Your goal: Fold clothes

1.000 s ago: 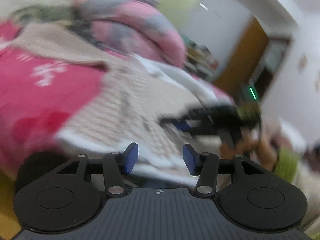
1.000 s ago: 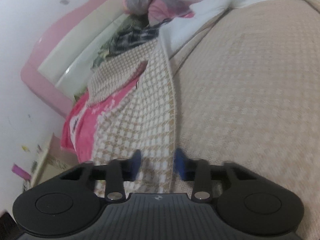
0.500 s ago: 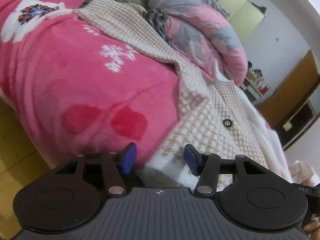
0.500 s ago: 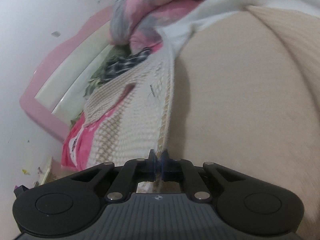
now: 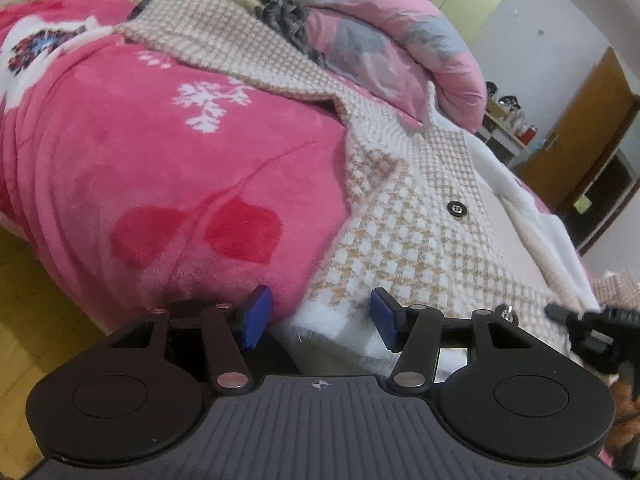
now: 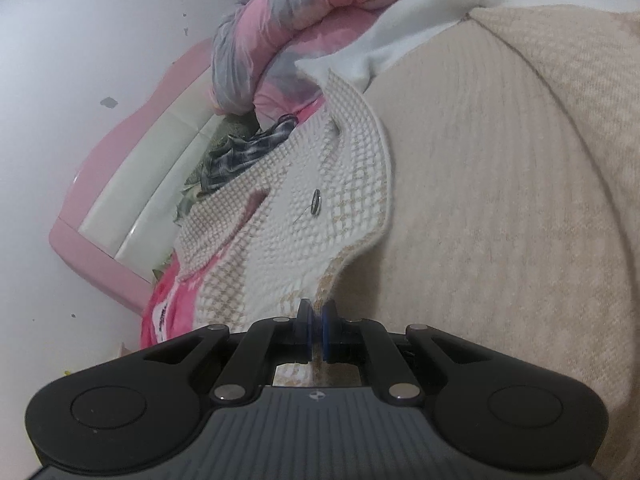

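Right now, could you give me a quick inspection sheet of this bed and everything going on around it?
Surface: bed under a pink fleece blanket.
Job's things: beige-and-white checked cardigan, spread flat, black button showing.
Clutter: rolled pink-and-grey quilt and a dark plaid cloth near the headboard.
Grippers: left gripper open, its fingers either side of the cardigan's hem, not pressing; right gripper shut on the cardigan's front edge.
Cables: nothing seen.
Surroundings: pink headboard, wooden door, yellow floor.
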`<state>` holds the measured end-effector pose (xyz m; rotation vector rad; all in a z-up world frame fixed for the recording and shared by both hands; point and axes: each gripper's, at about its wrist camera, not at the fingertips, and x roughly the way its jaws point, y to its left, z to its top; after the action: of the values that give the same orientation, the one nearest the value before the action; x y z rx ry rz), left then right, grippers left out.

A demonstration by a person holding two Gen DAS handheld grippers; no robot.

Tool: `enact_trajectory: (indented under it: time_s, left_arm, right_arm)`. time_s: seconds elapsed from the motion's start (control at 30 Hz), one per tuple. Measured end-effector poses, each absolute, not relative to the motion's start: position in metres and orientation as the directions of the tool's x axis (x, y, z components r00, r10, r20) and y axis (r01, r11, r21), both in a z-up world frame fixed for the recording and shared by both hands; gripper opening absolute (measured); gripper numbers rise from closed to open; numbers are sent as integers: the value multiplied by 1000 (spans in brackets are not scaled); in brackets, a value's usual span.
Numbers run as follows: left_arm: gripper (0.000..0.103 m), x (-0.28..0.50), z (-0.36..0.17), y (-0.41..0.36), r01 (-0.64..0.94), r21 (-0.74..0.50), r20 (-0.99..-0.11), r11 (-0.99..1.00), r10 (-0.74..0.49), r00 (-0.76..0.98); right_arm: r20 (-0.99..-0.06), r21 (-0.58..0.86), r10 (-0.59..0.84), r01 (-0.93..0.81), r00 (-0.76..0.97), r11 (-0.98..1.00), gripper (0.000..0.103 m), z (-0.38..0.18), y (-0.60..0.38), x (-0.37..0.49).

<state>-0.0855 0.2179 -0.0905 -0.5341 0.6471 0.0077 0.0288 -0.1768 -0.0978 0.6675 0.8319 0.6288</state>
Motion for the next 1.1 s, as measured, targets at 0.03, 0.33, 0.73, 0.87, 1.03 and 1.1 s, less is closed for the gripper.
enact_trajectory:
  time_s: [0.03,0.33,0.73,0.87,1.03,1.1]
  left_arm:
    - [55,-85,-90,220,-179,-485,-577,856,-159,801]
    - [64,-82,-91,217,-134,-488,-580,862,-205,788]
    - [6,-88,-83,223,-97,-497,-545,862,-223,808]
    - [5,-120,-51,209,-46,-463,-448,885,-189,874]
    - [5,-117,-73,211,-154,-436,-598,886,-158,786]
    - [6,-114,-81,223,-169,-506,-599,846,-203,775]
  right_arm:
    - [-455,743,727,-230,514,628,4,-100,-179,28]
    - [-485,784,755,-162,442,599,8,-118,-180,18]
    - [-515,763,718,-131,469,633,8,-117,-176,11]
    - [-547,723,687,-144,478,676,7,-111,-170,10]
    - [-569,695,676,-167,468,700,7,-107,-166,10]
    - [-564,707,684,-157,462,689,7,-109,-168,12]
